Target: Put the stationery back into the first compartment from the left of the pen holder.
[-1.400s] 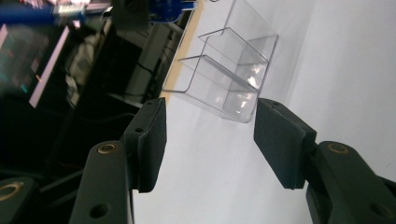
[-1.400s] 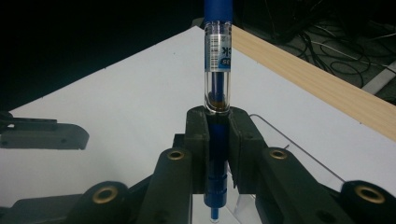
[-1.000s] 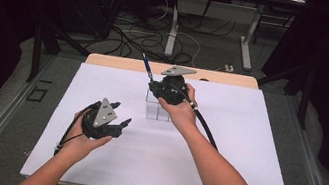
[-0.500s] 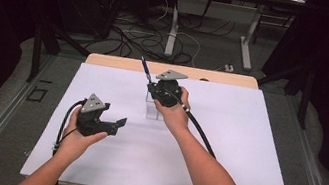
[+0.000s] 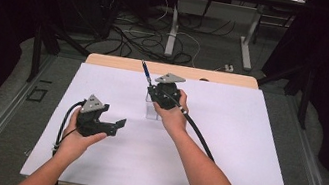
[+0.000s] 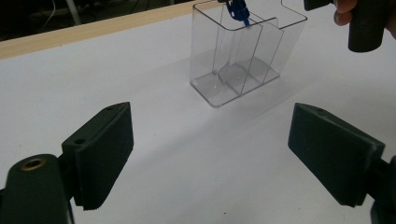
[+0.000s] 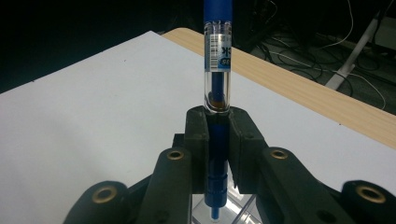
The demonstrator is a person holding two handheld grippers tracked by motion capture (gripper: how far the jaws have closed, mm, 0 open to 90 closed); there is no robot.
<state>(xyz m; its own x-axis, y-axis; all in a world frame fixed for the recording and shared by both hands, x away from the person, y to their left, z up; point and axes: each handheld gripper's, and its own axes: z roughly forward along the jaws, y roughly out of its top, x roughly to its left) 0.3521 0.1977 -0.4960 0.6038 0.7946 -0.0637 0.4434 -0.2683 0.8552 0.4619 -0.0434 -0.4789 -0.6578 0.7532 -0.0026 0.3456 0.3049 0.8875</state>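
In the high view, the right gripper (image 5: pixel 158 93) sits just above the centre of the frame, held in the person's right hand (image 5: pixel 172 114), with its grey three-cornered plate on top and its cable trailing down toward the lower right. It is clenched on a blue pen (image 5: pixel 145 71), whose upper end sticks out toward the upper left of the gripper. The right gripper view shows this grasp closely: the two black jaws press against the pen (image 7: pixel 217 88) from either side at the middle of the frame, the clear barrel with its printed label rises upright above them, and the pen's lower end points down over the clear plastic organizer (image 7: pixel 233 212) seen at the bottom edge.

The organizer (image 5: pixel 152 108) stands on the white surface (image 5: pixel 244 151) directly below the right gripper in the high view. In the left gripper view it appears at upper centre as a transparent box (image 6: pixel 243 51) with upright dividers forming compartments, and the pen tip (image 6: pixel 239 10) hangs at its open top, above the leftmost compartment.

The left gripper (image 5: pixel 116 125) is at the lower left of the high view, held in the left hand (image 5: pixel 78 136) above the white surface, well apart from the organizer. It is released, its jaws spread wide at both sides of its own view with nothing between them.
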